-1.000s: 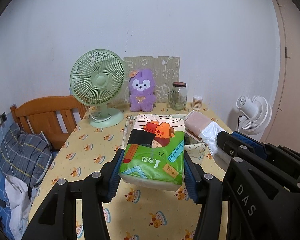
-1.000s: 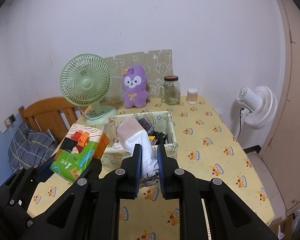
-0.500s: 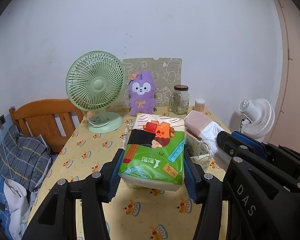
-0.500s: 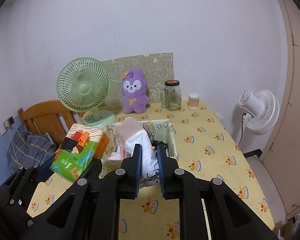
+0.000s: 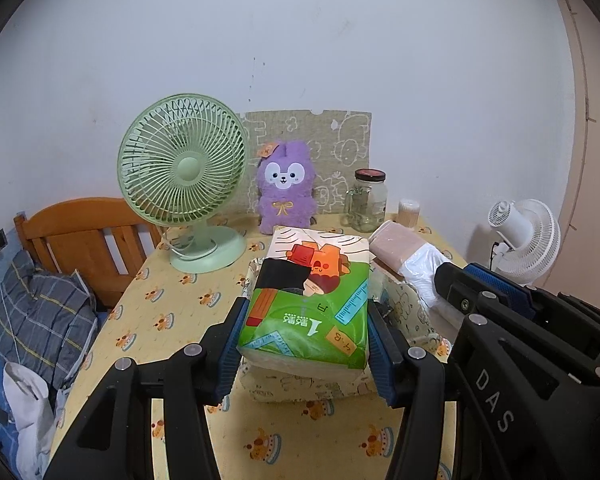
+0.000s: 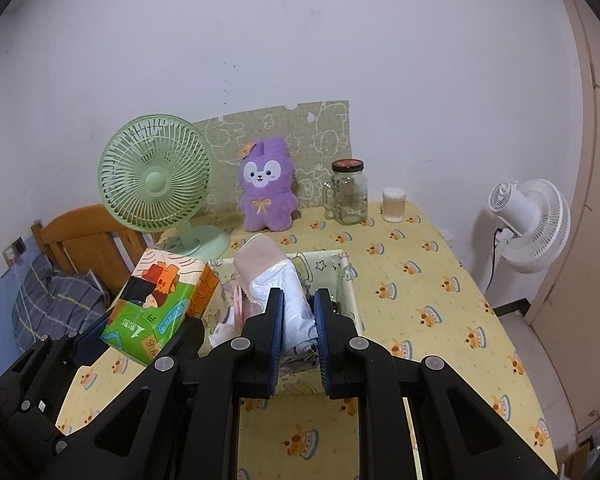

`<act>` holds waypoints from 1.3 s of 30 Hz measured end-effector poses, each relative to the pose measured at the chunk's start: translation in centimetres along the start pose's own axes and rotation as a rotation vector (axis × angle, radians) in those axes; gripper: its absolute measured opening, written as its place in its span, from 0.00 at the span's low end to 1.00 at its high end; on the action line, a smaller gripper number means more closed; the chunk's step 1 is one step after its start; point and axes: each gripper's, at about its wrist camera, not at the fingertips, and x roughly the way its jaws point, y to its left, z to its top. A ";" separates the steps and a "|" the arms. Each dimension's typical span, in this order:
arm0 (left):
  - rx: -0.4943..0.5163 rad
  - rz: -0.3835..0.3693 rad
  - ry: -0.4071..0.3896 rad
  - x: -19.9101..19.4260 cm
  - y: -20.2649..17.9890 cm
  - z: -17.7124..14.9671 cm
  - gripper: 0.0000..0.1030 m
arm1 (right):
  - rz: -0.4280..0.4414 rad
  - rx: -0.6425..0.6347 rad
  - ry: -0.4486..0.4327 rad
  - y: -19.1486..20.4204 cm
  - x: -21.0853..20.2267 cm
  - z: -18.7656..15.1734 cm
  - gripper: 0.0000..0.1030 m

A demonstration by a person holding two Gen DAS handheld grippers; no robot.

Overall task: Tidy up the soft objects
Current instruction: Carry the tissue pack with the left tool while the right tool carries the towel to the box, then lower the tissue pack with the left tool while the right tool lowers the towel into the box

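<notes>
My left gripper (image 5: 304, 340) is shut on a colourful tissue pack (image 5: 308, 300), held above the near end of a patterned fabric storage box (image 5: 300, 390). The pack (image 6: 156, 304) also shows at the left of the right wrist view. My right gripper (image 6: 298, 320) is shut on a white plastic-wrapped roll with a beige end (image 6: 276, 280), held over the same box (image 6: 350, 284). That roll (image 5: 404, 258) appears right of the tissue pack in the left wrist view. A purple plush bunny (image 5: 285, 188) stands at the back of the table.
A green desk fan (image 5: 182, 176) stands at the back left, with a glass jar (image 5: 366, 200) and a small cotton-swab container (image 6: 394, 204) at the back right. A wooden headboard (image 5: 80, 232) and plaid bedding (image 5: 40, 316) lie left of the yellow tablecloth (image 6: 420, 280). A white fan (image 6: 528, 224) stands on the right.
Both grippers have drawn back from the wall, each with its load. The fan, bunny and jar look smaller and farther, and the fabric box now shows beneath the tissue pack.
</notes>
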 end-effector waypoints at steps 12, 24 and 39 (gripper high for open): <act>-0.012 0.001 0.023 3.5 0.3 1.1 0.55 | 0.004 0.006 0.015 -0.2 3.4 1.3 0.18; -0.028 -0.004 0.078 7.8 0.6 1.2 0.55 | -0.001 0.014 0.050 -0.6 7.3 1.6 0.18; -0.009 0.002 0.145 10.0 1.1 -0.1 0.84 | 0.017 0.008 0.105 -0.6 10.5 0.4 0.18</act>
